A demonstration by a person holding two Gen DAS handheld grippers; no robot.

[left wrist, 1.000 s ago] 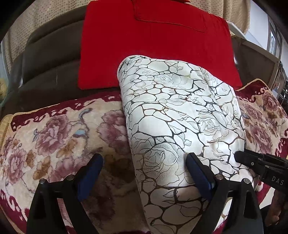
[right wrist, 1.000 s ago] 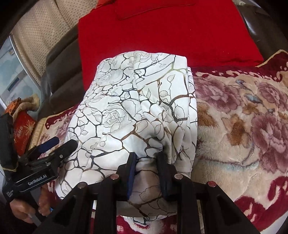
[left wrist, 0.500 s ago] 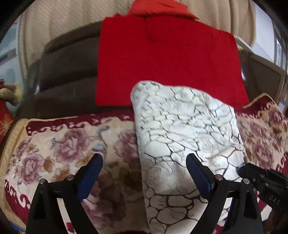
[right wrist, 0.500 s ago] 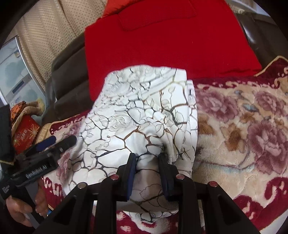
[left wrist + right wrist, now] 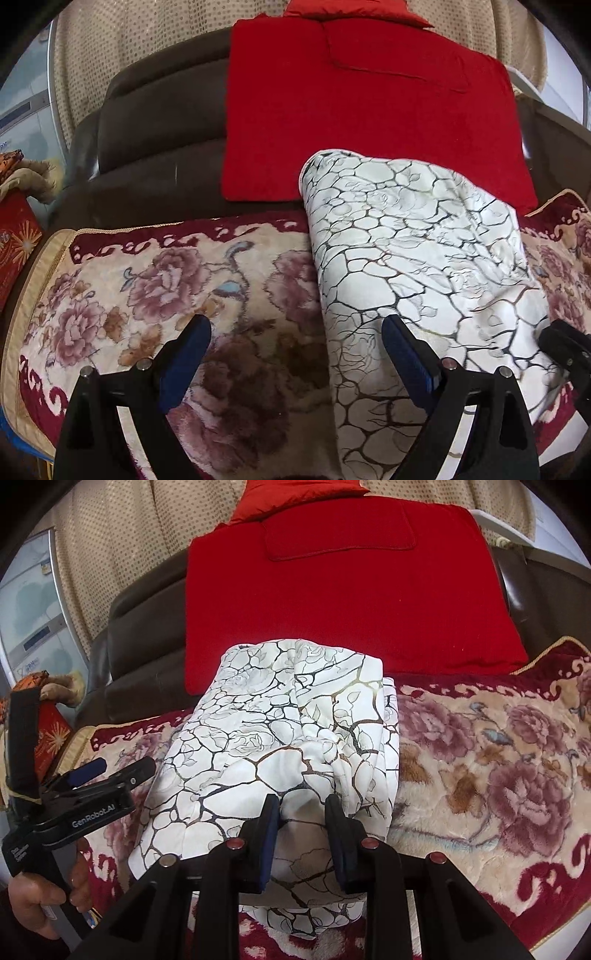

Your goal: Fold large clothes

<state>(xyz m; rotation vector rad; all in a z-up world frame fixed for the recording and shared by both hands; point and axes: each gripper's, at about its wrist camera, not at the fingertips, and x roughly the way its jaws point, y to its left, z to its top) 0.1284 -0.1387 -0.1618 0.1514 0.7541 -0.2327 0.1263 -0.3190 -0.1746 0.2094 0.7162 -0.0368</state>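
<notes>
Now folded white garment, right gripper pinching it

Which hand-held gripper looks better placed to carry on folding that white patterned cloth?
The right hand-held gripper: it already pinches the near edge of the white patterned cloth. The left hand-held gripper stands wide open, holding nothing.

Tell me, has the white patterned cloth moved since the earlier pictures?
Yes. In the right wrist view the white patterned cloth has drawn back from the red cushion: it covered the cushion's lower edge more before. The right gripper holds its near fold.
</notes>
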